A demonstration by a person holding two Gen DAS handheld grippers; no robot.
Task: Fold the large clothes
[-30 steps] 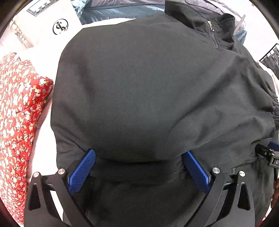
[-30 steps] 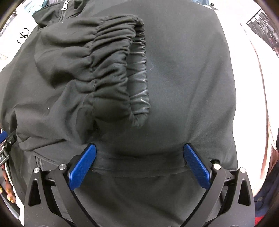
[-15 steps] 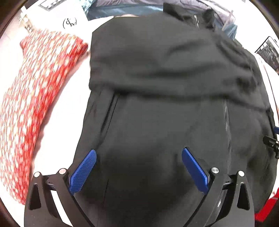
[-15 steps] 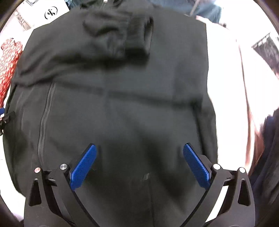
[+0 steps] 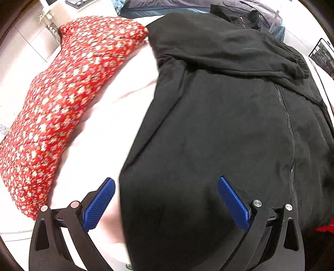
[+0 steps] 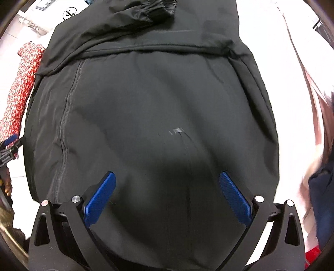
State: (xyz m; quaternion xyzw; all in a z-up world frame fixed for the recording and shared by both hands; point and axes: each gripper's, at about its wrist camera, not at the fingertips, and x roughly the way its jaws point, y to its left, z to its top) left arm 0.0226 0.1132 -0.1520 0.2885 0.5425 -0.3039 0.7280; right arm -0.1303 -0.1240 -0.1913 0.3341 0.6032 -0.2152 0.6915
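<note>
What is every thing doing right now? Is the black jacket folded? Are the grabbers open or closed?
Black jacket: lying flat, zipped up, sleeve folded across the top.
Sleeve: laid across the chest, cuff bunched.
Red flowery cloth: lying loose beside the jacket, not folded neatly.
Left gripper: open, holding nothing.
Right gripper: open, holding nothing.

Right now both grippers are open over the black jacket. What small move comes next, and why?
Probably lower both grippers to the near hem and pinch it. The black jacket lies flat, its sleeve already folded across the top, and the left gripper and right gripper hover open, holding nothing. That sets up folding the bottom toward the collar.
</note>
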